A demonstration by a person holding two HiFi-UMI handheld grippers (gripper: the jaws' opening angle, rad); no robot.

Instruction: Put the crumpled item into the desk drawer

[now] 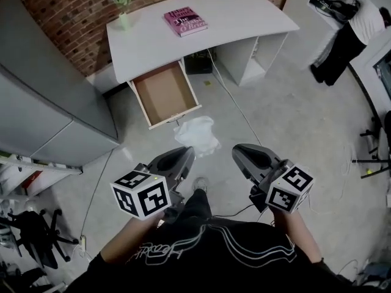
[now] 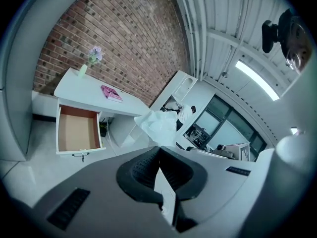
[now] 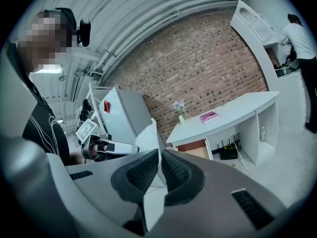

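**Q:** Where is the crumpled item right now?

**Me:** My left hand-held gripper has it. The jaws are pressed fully together on one edge, and the rest of the crumpled item sticks out past the tips. It hangs over the floor, just off the front edge of the open drawer. My right hand-held gripper is also drawn closed, beside the item. From above I see floor between its tip and the item, so I judge it holds nothing.

**Q:** What could go wrong from here?

**Me:** The grip is on a thin margin only. The item is white, light and creased into loose folds, either paper or thin film, I can't tell which. If I swing it quickly, that edge could tear or slide out of the ribbed black pads, and it would land on the floor short of the drawer. It is also puffy, so a fold could catch on the drawer's white front wall and leave it draped over the rim, not inside.

**Q:** And the drawer itself?

**Me:** It's a shallow rectangular tray with a flat brown bottom and thin white walls, pulled out from under the left end of the bench. It looks bare inside. The bench top is smooth, white and curved along its front edge, and I'd rather not knock it when I reach in.
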